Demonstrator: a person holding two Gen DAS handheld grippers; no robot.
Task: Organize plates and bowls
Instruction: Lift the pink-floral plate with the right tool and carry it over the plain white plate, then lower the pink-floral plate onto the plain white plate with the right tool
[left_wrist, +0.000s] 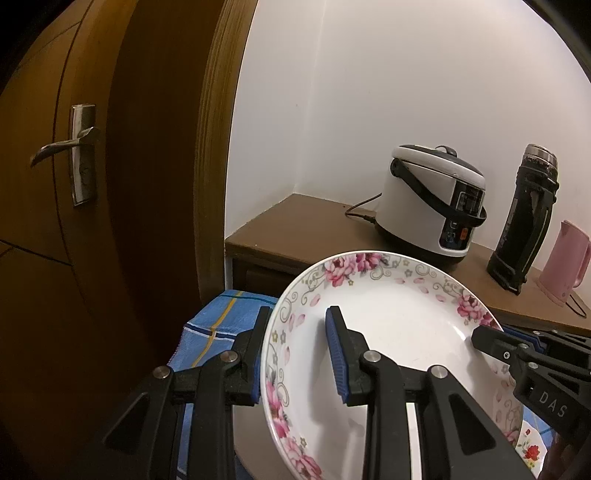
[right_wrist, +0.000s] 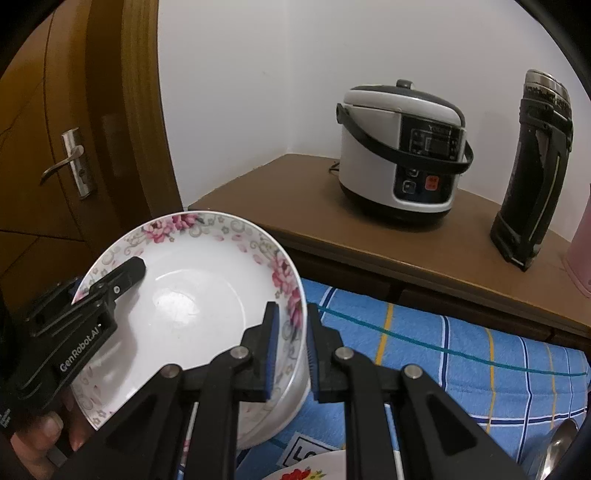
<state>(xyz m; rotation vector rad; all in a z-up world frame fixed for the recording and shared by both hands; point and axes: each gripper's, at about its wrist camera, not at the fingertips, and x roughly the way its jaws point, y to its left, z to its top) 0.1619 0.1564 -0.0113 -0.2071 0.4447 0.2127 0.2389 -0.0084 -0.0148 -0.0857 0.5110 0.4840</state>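
A deep white plate with a pink flower rim (left_wrist: 399, 325) (right_wrist: 192, 295) is held up, tilted, above a blue checked cloth. My left gripper (left_wrist: 295, 354) is shut on its left rim, one blue pad outside and one inside the dish. In the right wrist view the left gripper (right_wrist: 110, 275) shows at the plate's far left edge, with a person's hand (right_wrist: 44, 435) behind it. My right gripper (right_wrist: 291, 350) is shut on the opposite rim. From the left wrist camera the right gripper (left_wrist: 487, 336) appears at the plate's right edge.
A brown counter (right_wrist: 295, 206) carries a white rice cooker (left_wrist: 432, 206) (right_wrist: 402, 155), a black flask (left_wrist: 524, 221) (right_wrist: 532, 177) and a pink jug (left_wrist: 561, 262). Below lie the blue checked cloth (right_wrist: 443, 354), a red-flowered plate (right_wrist: 306, 472) and a spoon (right_wrist: 557, 450). A wooden door (left_wrist: 74, 147) stands left.
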